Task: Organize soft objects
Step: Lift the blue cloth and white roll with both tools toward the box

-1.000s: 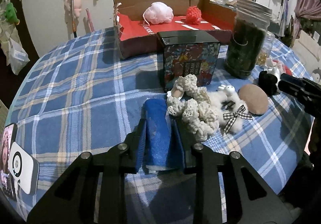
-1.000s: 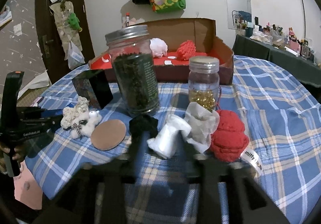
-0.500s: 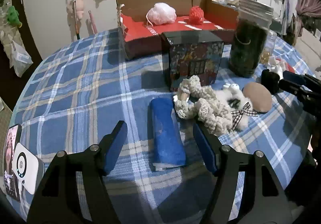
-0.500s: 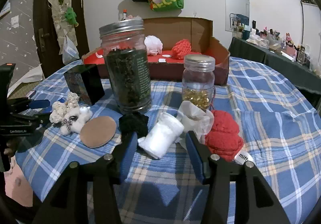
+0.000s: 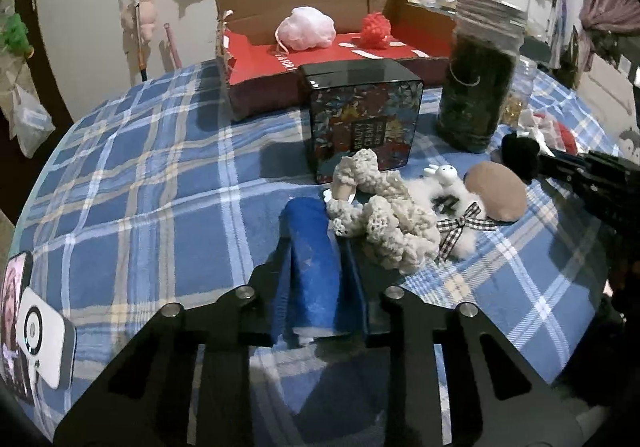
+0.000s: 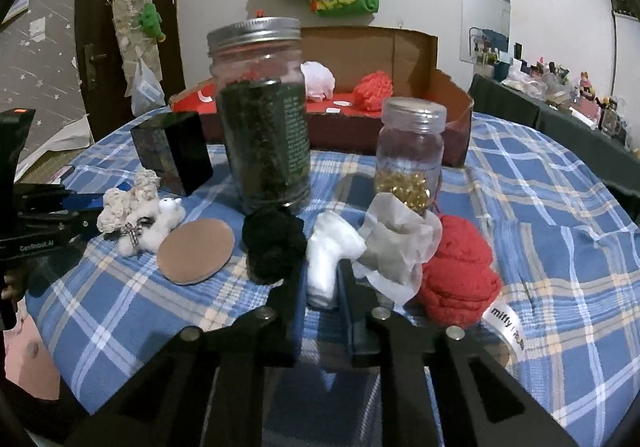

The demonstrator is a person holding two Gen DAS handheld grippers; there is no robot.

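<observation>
A blue rolled cloth (image 5: 308,231) lies on the plaid tablecloth, and the jaws of my left gripper (image 5: 316,247) are closing, their pads pressing its sides. My right gripper (image 6: 320,271) is closing too, with its pads squeezing a white soft roll (image 6: 332,247). Beside the blue roll lie a cream crochet piece (image 5: 384,215), a white fluffy bunny (image 5: 448,187) and a brown pad (image 5: 496,191). A black scrunchie (image 6: 274,247), crumpled paper (image 6: 396,247) and a red knitted bundle (image 6: 460,279) flank the white roll. The open cardboard box (image 5: 256,59) at the back holds a pink puff (image 5: 306,29) and a red puff (image 5: 374,29).
A black patterned tin (image 5: 360,123) and a tall jar of dark leaves (image 6: 264,127) stand between the soft things and the box. A small jar of gold beads (image 6: 412,155) stands behind the paper. A phone (image 5: 16,327) lies at the table's left edge.
Half a second ago both grippers stood open around their rolls. Both have since closed, the left on the blue roll and the right on the white roll. Neither hand has shifted.
</observation>
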